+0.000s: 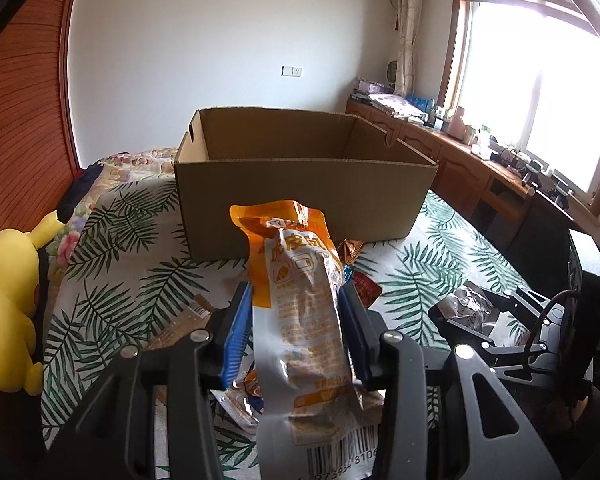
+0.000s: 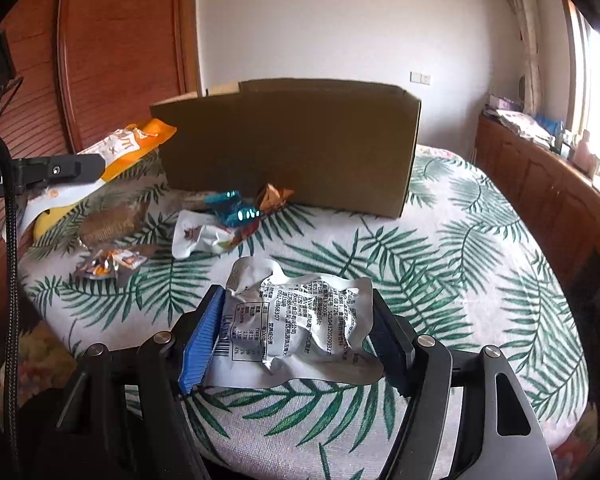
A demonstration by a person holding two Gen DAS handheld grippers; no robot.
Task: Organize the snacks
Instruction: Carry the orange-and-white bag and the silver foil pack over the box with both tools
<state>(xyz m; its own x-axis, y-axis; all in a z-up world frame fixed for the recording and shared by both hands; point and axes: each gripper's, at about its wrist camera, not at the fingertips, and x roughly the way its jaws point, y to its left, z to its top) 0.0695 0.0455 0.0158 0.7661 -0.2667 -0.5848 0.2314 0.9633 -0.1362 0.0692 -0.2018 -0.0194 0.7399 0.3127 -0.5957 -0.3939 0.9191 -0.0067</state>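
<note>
Cardboard box (image 1: 306,184) stands open-topped on the leaf-print cloth (image 2: 480,264), at 12 o'clock from both grippers; long snack pouch (image 1: 300,312) sits between the pads of the left gripper (image 1: 298,300), raised above the cloth, box behind it; crumpled foil packet (image 2: 300,320) sits between the pads of the right gripper (image 2: 300,320), box behind it; loose wrappers (image 2: 236,212) lie on the cloth just before the box, at 11 o'clock from the right gripper; plush toy (image 1: 8,308) lies at 9 o'clock of the left view, off the cloth's edge; wooden cabinet (image 1: 460,160) runs along at 2 o'clock, under the window (image 1: 540,80).
</note>
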